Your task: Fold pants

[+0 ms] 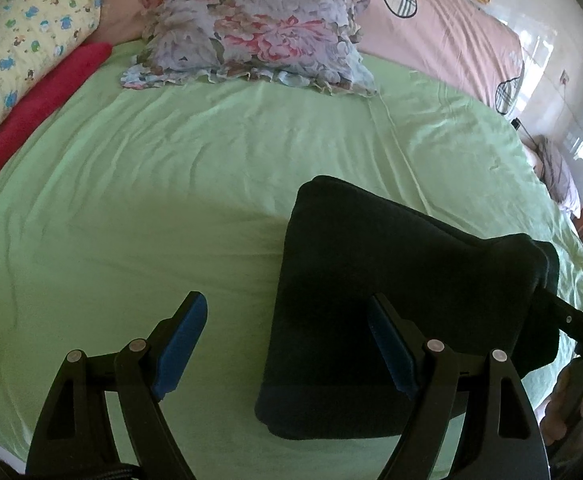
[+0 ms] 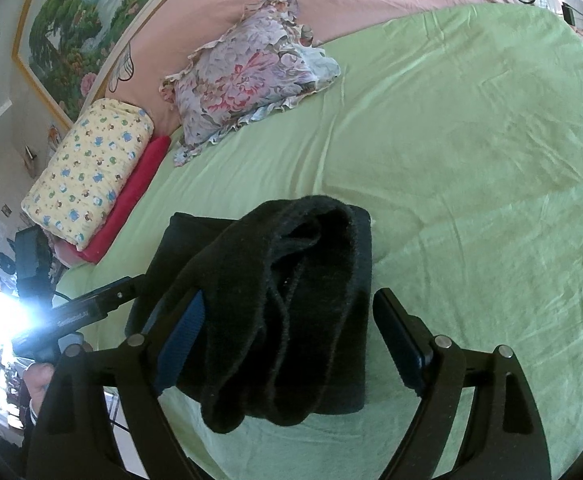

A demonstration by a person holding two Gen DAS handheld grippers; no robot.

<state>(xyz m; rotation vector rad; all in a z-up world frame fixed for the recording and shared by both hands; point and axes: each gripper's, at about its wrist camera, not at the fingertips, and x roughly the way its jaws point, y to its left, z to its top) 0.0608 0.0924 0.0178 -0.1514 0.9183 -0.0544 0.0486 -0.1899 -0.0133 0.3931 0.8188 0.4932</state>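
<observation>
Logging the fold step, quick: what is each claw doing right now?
Left claw: open, empty, beside the folded black pants.
Right claw: open, straddling the pants' loose top layer, not clamped.

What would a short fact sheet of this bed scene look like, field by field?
Surface: green sheet over a bed
Garment: dark pants, folded into a thick bundle, lying on the sheet
Left gripper: open, its right finger over the bundle's left edge
Right gripper: open, the bundle's loose end between its fingers
Behind: floral pillow, pink quilt with checked hearts
At the side: yellow printed roll on a red cushion
Wall: framed landscape picture
</observation>
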